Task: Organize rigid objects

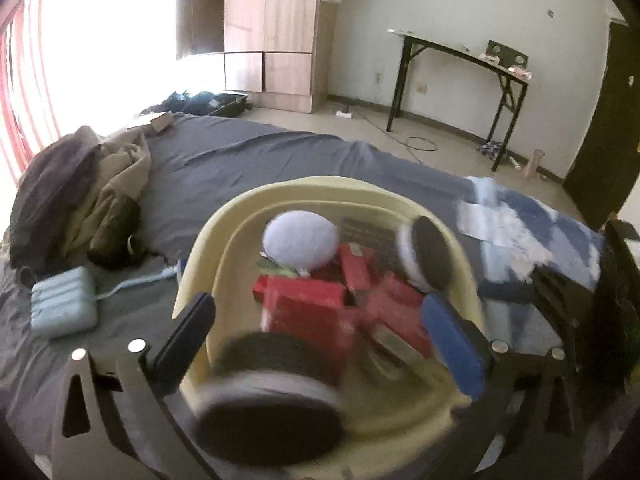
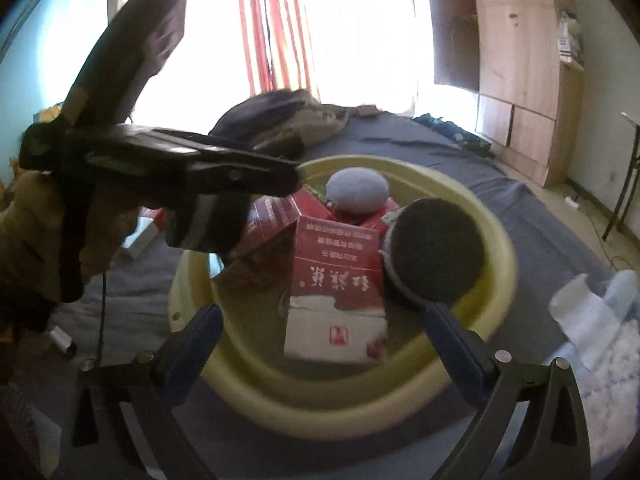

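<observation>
A pale yellow basin (image 1: 224,216) (image 2: 500,248) sits on a grey bed. It holds several red boxes (image 1: 304,304) (image 2: 338,276), a pale lilac ball (image 1: 300,240) (image 2: 357,191) and round black-faced pads (image 1: 428,252) (image 2: 436,252). My left gripper (image 1: 320,340) is open above the basin; a blurred black round pad (image 1: 272,408) lies between its fingers, not gripped. The left gripper also shows in the right wrist view (image 2: 224,216), over the basin's left rim. My right gripper (image 2: 324,344) is open and empty over the basin's near side.
A pile of clothes (image 1: 80,196) lies on the bed (image 1: 248,156) at the left, with a light blue power bank (image 1: 64,302) and its cable. A blue and white towel (image 1: 532,232) lies to the right. A wardrobe (image 1: 276,28) and folding table (image 1: 460,64) stand beyond.
</observation>
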Tool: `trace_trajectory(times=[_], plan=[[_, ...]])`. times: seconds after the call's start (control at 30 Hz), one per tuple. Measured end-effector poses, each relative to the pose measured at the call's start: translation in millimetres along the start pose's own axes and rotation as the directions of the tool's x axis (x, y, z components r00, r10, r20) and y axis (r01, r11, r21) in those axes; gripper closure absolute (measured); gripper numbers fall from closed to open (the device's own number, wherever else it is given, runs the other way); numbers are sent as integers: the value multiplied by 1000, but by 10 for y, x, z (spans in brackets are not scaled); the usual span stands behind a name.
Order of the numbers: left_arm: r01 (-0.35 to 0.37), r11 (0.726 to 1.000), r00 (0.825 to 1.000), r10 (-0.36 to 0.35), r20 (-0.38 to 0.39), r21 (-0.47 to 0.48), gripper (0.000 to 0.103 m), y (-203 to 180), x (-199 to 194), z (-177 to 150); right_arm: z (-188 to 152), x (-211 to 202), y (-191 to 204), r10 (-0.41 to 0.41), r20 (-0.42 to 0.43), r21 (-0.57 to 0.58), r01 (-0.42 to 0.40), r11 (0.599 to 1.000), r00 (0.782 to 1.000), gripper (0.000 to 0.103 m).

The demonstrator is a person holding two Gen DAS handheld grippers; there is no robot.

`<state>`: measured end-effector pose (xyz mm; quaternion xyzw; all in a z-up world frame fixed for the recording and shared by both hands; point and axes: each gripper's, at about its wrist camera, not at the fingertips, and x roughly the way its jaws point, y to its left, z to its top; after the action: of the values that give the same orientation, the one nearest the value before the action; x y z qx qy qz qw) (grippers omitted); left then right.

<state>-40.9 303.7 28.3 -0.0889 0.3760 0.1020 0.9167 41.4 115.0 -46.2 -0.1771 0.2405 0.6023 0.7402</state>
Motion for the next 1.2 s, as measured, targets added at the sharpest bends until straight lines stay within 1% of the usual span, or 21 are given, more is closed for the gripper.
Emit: trace_trajectory(times=[0.1,0.17,0.2,0.27,0.33,0.4,0.43,0.47,0.57,0.63,0.67,0.73,0.77,0.8,0.87,0.9,0.97,1.03,1.2], plan=[[26,1000,1000,-26,1,12,0,-155,-321,-138,-102,-299,-79,-10,18,1,10,1000,1000,0],[45,998,999,-45,2,33,0,-255,-469,-237,-173,-476,-97,-11,25,-6,12,1000,1000,0],[44,998,999,-43,-4,40,0,-298,-510,-287,-232,-556,-112,-19,29,-8,20,1000,999,0],[49,998,999,-48,-22,41,0,-375,-519,-388,-315,-671,-105,-36,28,-14,36,999,999,0],[57,998,996,-57,-64,-2,0,-424,-445,-522,-417,-809,-143,-45,8,-18,45,999,999,0],[60,997,992,-66,-110,-56,0,-494,-327,-731,-522,-820,-180,-56,-21,-16,55,998,998,0],[51,997,991,-59,-123,-64,0,-525,-276,-807,-547,-865,-211,-52,-32,-13,52,999,998,0],[41,997,991,-49,-124,-63,0,-568,-228,-894,-570,-830,-246,-50,-53,-4,50,999,997,0],[-31,999,993,27,-115,-37,0,-729,-48,-1146,-512,-691,-295,-52,-118,-30,49,998,992,0],[-42,998,989,34,-143,-53,0,-774,102,-1234,-496,-569,-287,-81,-125,-67,73,995,989,0],[-53,996,986,41,-162,-71,0,-773,184,-1248,-489,-503,-297,-92,-141,-71,83,994,986,0],[-101,985,979,73,-189,-139,0,-721,328,-1258,-493,-387,-332,-80,-181,-57,71,996,980,0],[-128,981,979,102,-174,-145,0,-719,361,-1242,-496,-313,-354,-68,-218,-48,59,997,973,0],[-167,974,979,145,-146,-152,0,-714,392,-1214,-506,-236,-373,-74,-249,-48,64,997,966,0],[-203,966,971,177,-163,-163,0,-698,479,-1193,-492,-206,-362,-92,-239,-63,79,995,967,0],[-221,962,968,195,-158,-161,0,-709,498,-1172,-486,-179,-364,-103,-241,-62,90,994,965,0],[-240,959,963,216,-162,-148,0,-739,538,-1157,-486,-124,-330,-134,-248,-82,117,990,959,0],[-239,959,963,214,-162,-150,0,-731,543,-1153,-480,-105,-279,-161,-250,-108,138,985,955,0],[-236,960,964,212,-163,-151,0,-726,567,-1149,-489,-74,-256,-164,-253,-111,140,984,953,0]])
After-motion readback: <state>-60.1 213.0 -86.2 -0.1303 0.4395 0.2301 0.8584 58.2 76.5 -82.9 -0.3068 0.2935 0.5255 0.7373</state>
